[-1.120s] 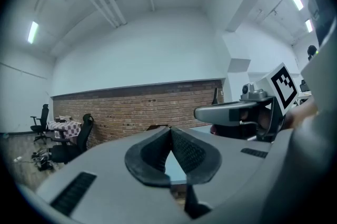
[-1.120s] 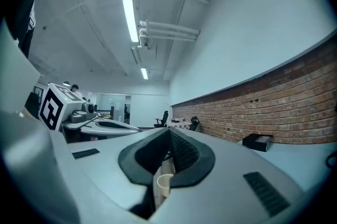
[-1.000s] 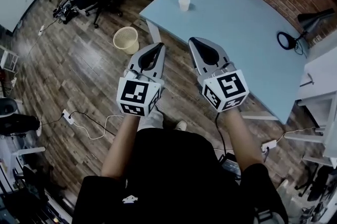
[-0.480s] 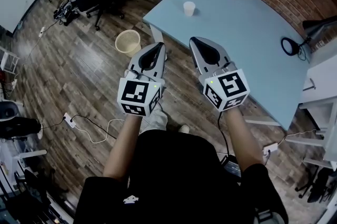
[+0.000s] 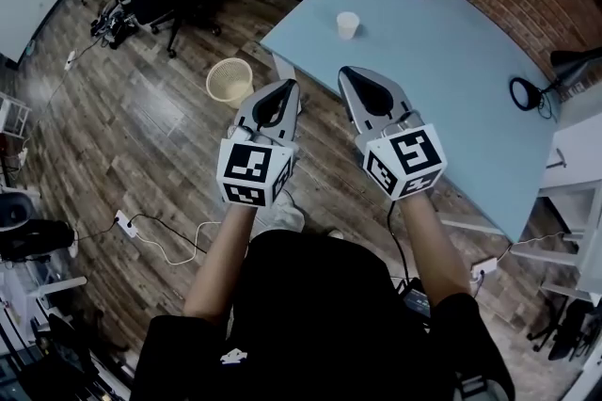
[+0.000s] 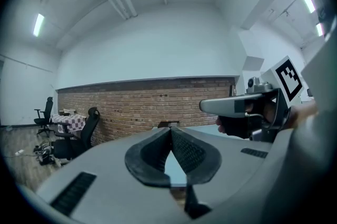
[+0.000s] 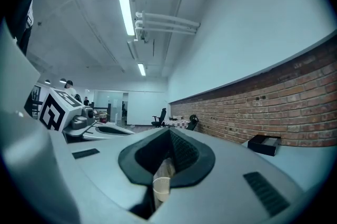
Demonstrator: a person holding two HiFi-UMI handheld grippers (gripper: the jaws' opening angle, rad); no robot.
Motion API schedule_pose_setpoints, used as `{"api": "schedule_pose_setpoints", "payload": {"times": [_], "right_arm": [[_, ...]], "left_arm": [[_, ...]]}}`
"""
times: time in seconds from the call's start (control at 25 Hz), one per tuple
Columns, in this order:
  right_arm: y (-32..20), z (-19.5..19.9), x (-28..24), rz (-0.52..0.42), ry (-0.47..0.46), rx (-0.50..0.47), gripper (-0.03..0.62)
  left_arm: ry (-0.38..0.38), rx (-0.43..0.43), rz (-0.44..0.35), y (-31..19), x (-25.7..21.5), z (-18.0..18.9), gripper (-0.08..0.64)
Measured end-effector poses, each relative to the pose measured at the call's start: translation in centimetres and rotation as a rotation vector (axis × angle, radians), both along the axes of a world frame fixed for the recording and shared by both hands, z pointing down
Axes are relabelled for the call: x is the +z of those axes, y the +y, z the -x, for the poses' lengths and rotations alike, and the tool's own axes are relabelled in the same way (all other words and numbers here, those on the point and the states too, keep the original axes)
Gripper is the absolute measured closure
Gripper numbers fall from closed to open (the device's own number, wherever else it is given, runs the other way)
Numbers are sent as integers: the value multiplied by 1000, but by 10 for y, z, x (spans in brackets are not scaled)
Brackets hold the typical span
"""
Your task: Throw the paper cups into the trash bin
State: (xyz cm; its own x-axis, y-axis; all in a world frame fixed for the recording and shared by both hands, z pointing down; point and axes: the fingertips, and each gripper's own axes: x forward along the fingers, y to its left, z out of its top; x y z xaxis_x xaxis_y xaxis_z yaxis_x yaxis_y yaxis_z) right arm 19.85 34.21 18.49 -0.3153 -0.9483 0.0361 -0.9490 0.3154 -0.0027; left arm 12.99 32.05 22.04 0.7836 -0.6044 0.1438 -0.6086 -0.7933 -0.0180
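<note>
Both claws were closed and empty: the left gripper (image 5: 286, 86) and the right gripper (image 5: 351, 73) each had jaw tips meeting. The paper cup (image 5: 348, 24) stood upright on the pale blue table (image 5: 451, 88), at 12 o'clock from the right gripper. The trash bin (image 5: 229, 79) stood on the wooden floor (image 5: 141, 126), at 10 o'clock from the left gripper. Only the head view showed the bin; only the gripper views showed the ceiling lights (image 7: 125, 7).

top (image 5: 310, 314): black; left hand-held gripper (image 5: 288, 88): grey, marker cube (image 5: 252, 171); right hand-held gripper (image 5: 348, 74): grey
</note>
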Motion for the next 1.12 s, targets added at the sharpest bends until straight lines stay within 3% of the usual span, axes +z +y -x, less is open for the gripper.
{"api": "schedule_pose_setpoints", "payload": {"times": [0.44,1.12], "right_arm": [[-59,14,12,49,-11,2,591],[-141,38,1,38,-22,79,591]], "left_arm": [[25,10,16,-63,0,12,557],[29,82,24,-152,5,31,557]]}}
